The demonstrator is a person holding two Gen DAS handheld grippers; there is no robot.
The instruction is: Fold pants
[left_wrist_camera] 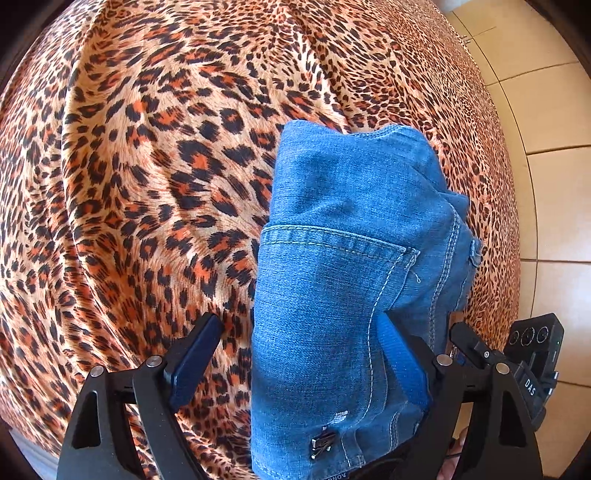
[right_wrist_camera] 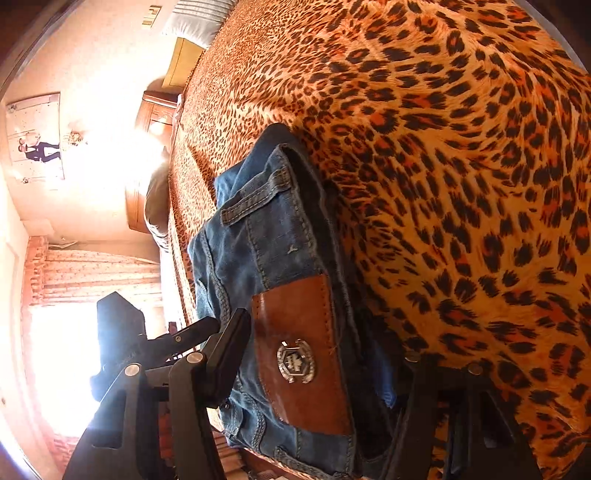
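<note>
Two tools flank a folded pair of blue jeans [left_wrist_camera: 343, 266] lying on a bed draped in a leopard-print bedspread [left_wrist_camera: 147, 166]. Beyond the bed's edge, in the left wrist view, beige floor tiles [left_wrist_camera: 554, 110] run alongside. The right wrist view takes in the room: a framed picture [right_wrist_camera: 37, 140] on a pale wall, a wooden nightstand [right_wrist_camera: 155, 122] at the bedside, a white pillow [right_wrist_camera: 199, 18] at the far end of the bed, and a curtained window [right_wrist_camera: 74, 350] washed out by strong glare. Nothing lies on the bedspread around the jeans.

The jeans sit near the bed's edge, back pocket up, with a brown leather patch [right_wrist_camera: 299, 350] bearing a metal emblem on the waistband. The left tool [left_wrist_camera: 306, 362] is spread wide: its right finger [left_wrist_camera: 402, 362] touches the denim beside the pocket seam, while the other stands apart over the bedspread, clear of the fabric. The right tool [right_wrist_camera: 317, 354] straddles the waistband at the patch; one finger [right_wrist_camera: 229, 350] rests against the denim's edge, the other is in shadow under the fold, so whether it pinches the cloth cannot be told.
</note>
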